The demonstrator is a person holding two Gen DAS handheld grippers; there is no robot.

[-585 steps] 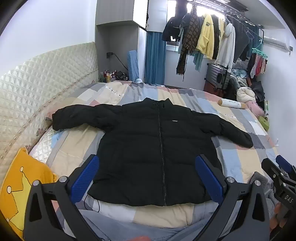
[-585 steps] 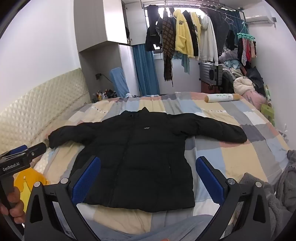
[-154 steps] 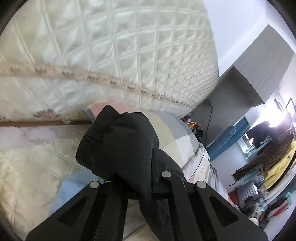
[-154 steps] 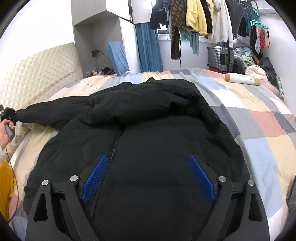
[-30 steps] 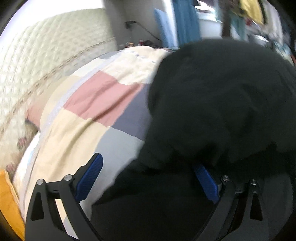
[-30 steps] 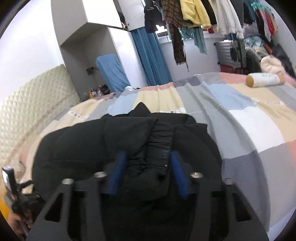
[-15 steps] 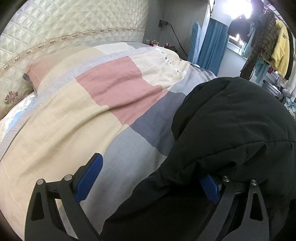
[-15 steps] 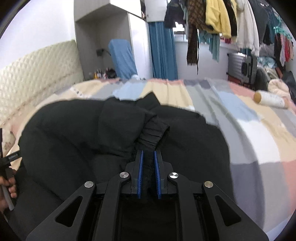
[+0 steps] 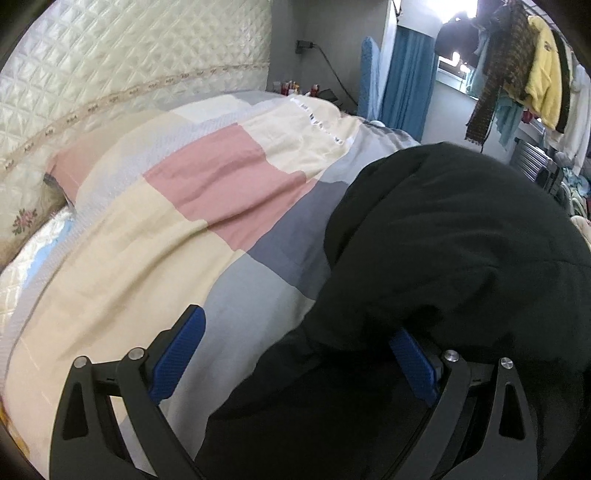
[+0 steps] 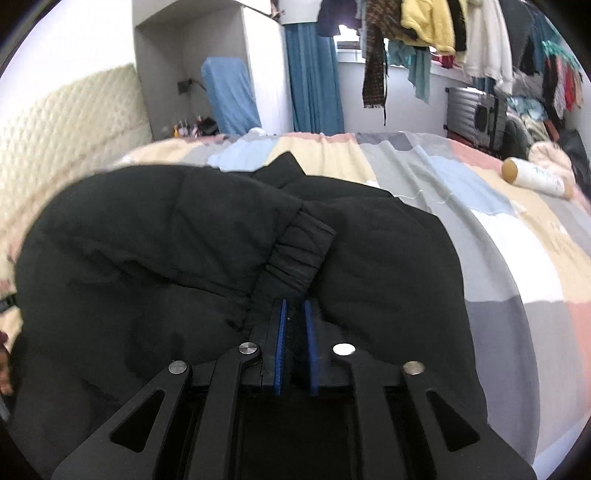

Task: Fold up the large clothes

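A black puffer jacket (image 10: 155,258) lies on the patchwork duvet (image 9: 155,258) with its sleeves folded in over the body. One ribbed sleeve cuff (image 10: 303,251) rests on top at the middle. My right gripper (image 10: 295,304) is shut on a fold of jacket fabric just below that cuff, its blue pads (image 10: 280,347) nearly together. In the left wrist view my left gripper (image 9: 295,325) stands open at the jacket's (image 9: 443,240) left edge. Its left pad (image 9: 177,354) hangs over bare duvet, and the jacket bulges over its right pad (image 9: 413,365).
A quilted cream headboard (image 9: 129,66) runs along the left. A white cylinder (image 10: 535,181) lies on the bed's far right. Clothes hang on a rail (image 10: 424,26) by the window, above a grey suitcase (image 10: 476,114). A blue chair (image 10: 229,96) stands behind the bed.
My right gripper's fingers have come together on the jacket fabric below the cuff. The left gripper has rolled and drawn back a little, still open, so more duvet shows.
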